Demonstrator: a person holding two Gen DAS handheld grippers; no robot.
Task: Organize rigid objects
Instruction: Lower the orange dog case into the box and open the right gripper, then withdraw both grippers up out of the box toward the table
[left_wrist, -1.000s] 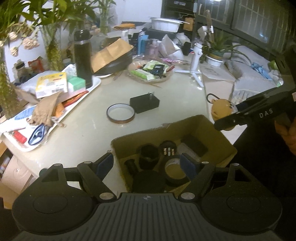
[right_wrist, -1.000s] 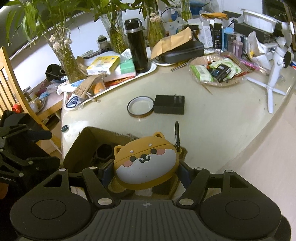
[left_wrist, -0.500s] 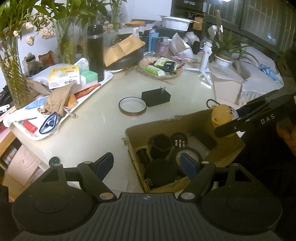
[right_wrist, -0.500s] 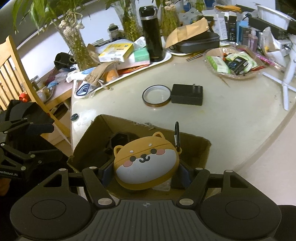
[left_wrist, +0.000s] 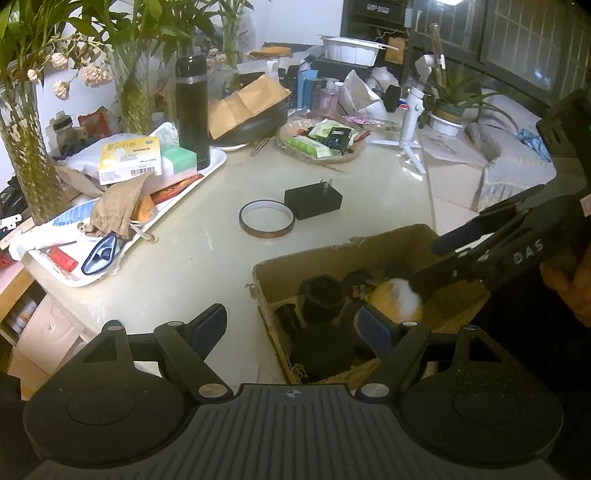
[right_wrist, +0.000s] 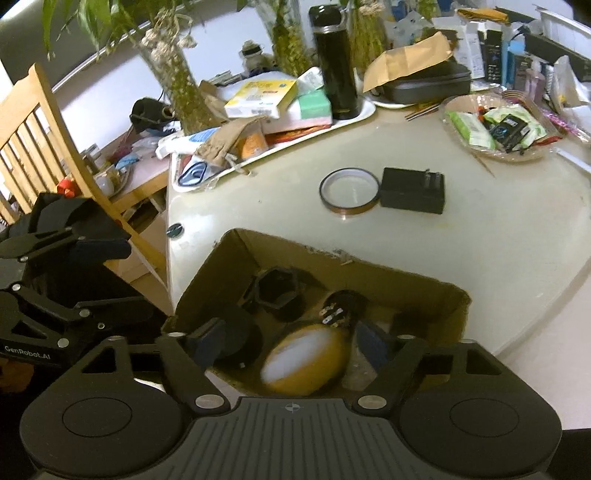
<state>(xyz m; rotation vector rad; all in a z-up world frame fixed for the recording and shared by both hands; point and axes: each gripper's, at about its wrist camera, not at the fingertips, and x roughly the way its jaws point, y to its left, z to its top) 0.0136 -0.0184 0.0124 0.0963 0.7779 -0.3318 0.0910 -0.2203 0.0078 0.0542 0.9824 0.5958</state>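
Right claw (right_wrist: 291, 338) hung above the cardboard box (right_wrist: 424, 286), its jaws spreading, and the dog-faced case (right_wrist: 304, 362) showed blurred between them, free of both pads, so it was most likely dropping into the box, where the sorted things were being gathered. Left claw (left_wrist: 291, 326) waited wide and empty at the box's near left corner (holding nothing, touching nothing), probably kept clear so the drop had room.

That case looked like smooth moulded rubber, rounded, orange with a white face. Below it lay hard black pieces: a hexagonal cup (right_wrist: 275, 288) and a round plug with metal pins (right_wrist: 338, 306). Torn, fibrous edges ran along the box's rim.

Farther off on the pale glossy surface (right_wrist: 480, 236) sat a thin amber tape ring (right_wrist: 349, 190) and, just to its right, a matte black charger (right_wrist: 412, 190) with its prongs up, both rigid and not yet boxed.
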